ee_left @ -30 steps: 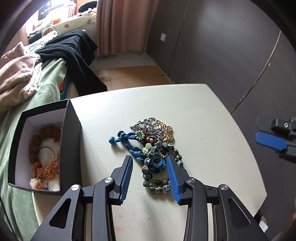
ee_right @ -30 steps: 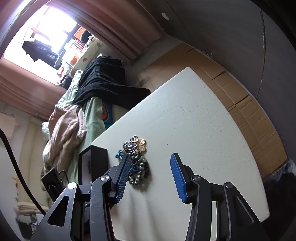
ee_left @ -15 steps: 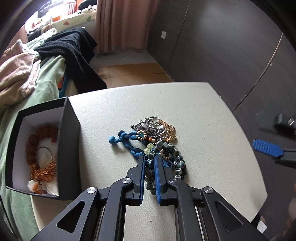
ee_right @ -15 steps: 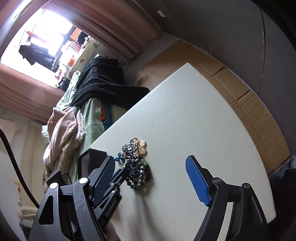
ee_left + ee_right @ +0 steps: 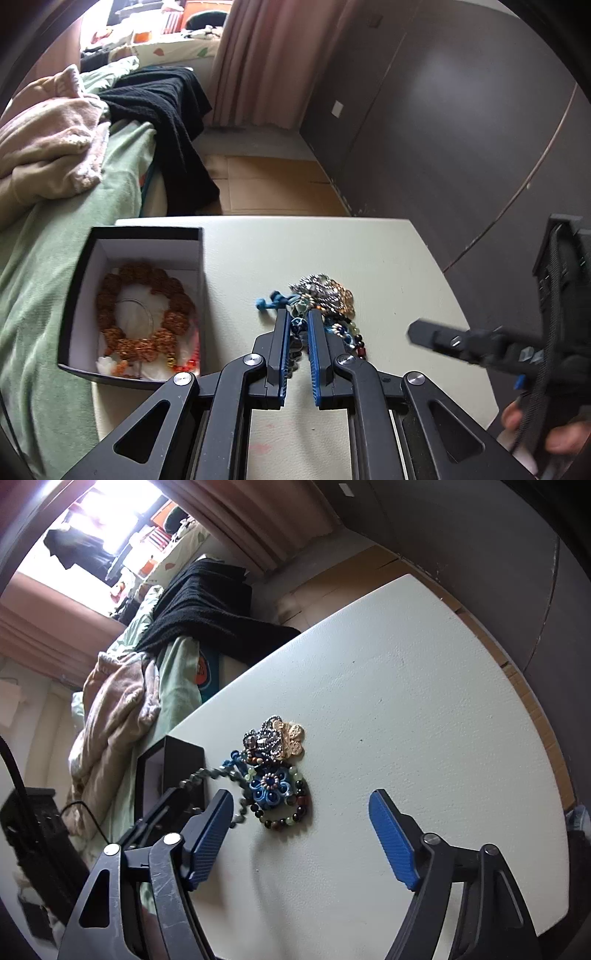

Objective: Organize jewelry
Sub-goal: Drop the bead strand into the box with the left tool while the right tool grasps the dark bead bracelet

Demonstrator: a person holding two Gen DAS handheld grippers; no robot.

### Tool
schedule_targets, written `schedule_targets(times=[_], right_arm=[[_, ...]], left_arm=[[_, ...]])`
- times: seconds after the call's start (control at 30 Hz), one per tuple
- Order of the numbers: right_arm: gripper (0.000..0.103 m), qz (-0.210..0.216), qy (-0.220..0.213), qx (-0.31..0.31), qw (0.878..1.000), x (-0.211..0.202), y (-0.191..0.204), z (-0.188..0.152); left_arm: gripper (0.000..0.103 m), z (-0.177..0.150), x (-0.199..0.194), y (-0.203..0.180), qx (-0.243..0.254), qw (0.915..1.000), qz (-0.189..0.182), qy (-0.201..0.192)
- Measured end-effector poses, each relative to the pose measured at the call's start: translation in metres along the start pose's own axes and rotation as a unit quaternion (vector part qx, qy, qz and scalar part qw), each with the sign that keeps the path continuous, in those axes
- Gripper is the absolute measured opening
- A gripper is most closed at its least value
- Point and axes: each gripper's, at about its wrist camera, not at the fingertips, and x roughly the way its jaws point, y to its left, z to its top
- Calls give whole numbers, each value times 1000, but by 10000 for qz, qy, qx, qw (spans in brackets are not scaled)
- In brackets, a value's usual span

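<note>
A tangle of jewelry (image 5: 327, 295) lies mid-table: silver and gold chains, a blue cord, a blue flower piece (image 5: 271, 788) and a ring of mixed beads. My left gripper (image 5: 295, 318) is shut on a grey-green bead strand (image 5: 218, 773), which stretches out of the tangle up towards that gripper. An open black box (image 5: 201, 258) at the table's left edge holds a brown bead bracelet (image 5: 144, 314). My right gripper (image 5: 300, 794) hovers over the tangle's near side; its jaws are wide and closing, with nothing gripped. One of its fingers (image 5: 439, 338) shows blurred in the left wrist view.
The pale table (image 5: 406, 701) runs on to the right of the jewelry. A bed with green sheet, pink blanket and black garment (image 5: 166, 107) borders the table's left. A hand (image 5: 554, 439) holds the right gripper at the table's right edge. Dark wall panels stand behind.
My left gripper closed on the bead strand and rose, drawing it out of the tangle. My right gripper opened wide and came in closer over the jewelry.
</note>
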Motion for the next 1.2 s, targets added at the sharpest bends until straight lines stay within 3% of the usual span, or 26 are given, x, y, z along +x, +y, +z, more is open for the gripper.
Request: schedule_targets(times=[0.17, 0.5, 0.63, 0.8, 0.93, 1.2], right_arm=[[48, -68, 213, -112, 9997, 16, 7, -4], [31, -490, 462, -372, 9970, 43, 19, -9], [23, -951, 511, -603, 9923, 52, 25, -12], [23, -1661, 444, -1245, 9772, 57, 44, -19], [10, -2093, 373, -1577, 9643, 58, 48, -23], [10, -1152, 196, -1019, 9879, 20, 24, -17]], left_arm=[[10, 5, -10, 13, -138, 9998, 0, -113], [10, 13, -19, 30, -406, 9989, -38, -242], [10, 14, -22, 35, -528, 9982, -49, -264], [10, 14, -29, 42, -660, 9972, -15, -360], [10, 13, -35, 46, -730, 9965, 12, -411], [10, 8, -49, 49, -753, 9956, -13, -550]])
